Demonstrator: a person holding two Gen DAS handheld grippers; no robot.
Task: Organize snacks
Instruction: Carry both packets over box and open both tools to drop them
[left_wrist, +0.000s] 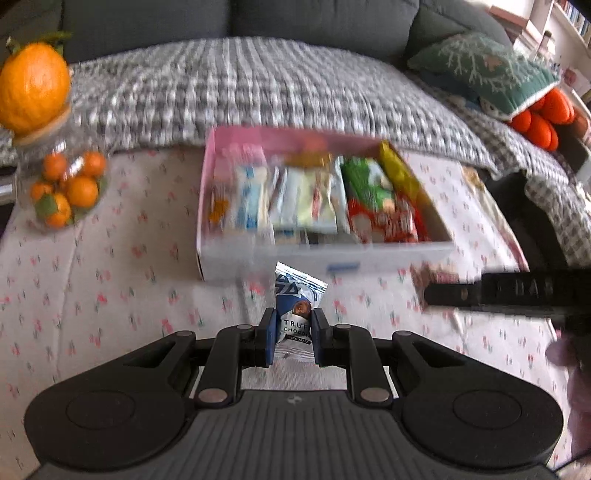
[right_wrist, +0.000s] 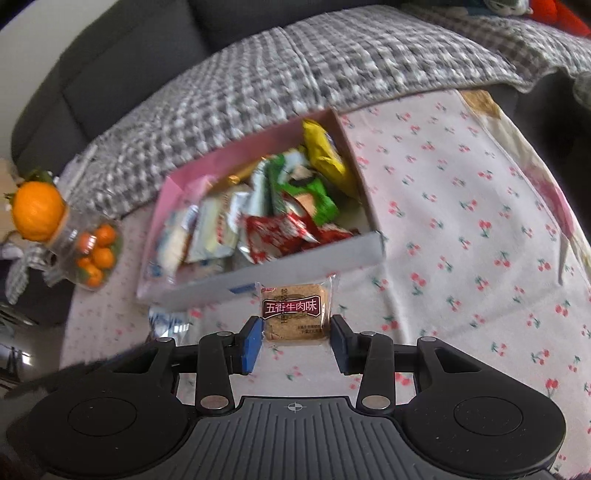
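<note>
Cherry-print tablecloth (right_wrist: 461, 206) in front of a grey sofa, with the pink snack box (right_wrist: 258, 275) already pretty stuffed. Left gripper (left_wrist: 294, 334) is pinching a blue-and-white truffle chocolate packet (left_wrist: 297, 306) by its lower end, just short of the box's near wall. Right gripper (right_wrist: 295, 341) has its pads clamped on the sides of a beef-flavour biscuit packet (right_wrist: 295, 312), also just short of the box. My worry: slick wrappers gripped at the edges could slide out, or snag the box wall and shove it.
</note>
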